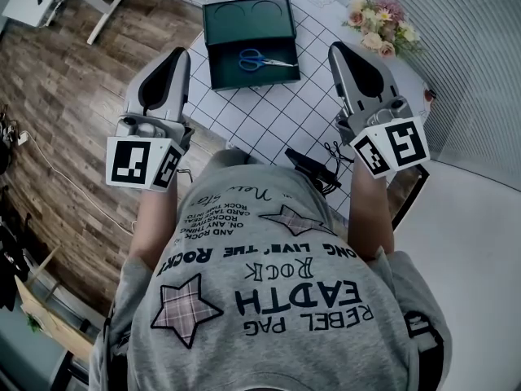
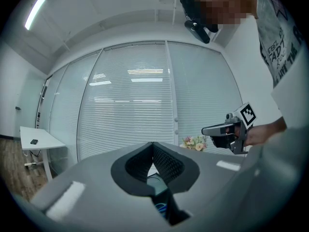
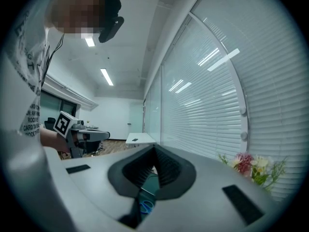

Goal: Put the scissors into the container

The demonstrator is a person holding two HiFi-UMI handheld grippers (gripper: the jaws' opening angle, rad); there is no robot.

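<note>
Scissors point(image 1: 264, 59) lie in the container point(image 1: 244, 23) as the left gripper point(image 1: 181, 54) and right gripper point(image 1: 338, 50) hover empty, jaws together. Light, stiff and likely slippery, the scissors look best pinched near the pivot.

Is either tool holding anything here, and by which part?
Nothing is held. The left tool and right tool are both shut and empty; the scissors lie in the container.

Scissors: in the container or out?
In. The blue-handled metal scissors lie flat on the floor of the dark green rectangular container, inside its walls.
</note>
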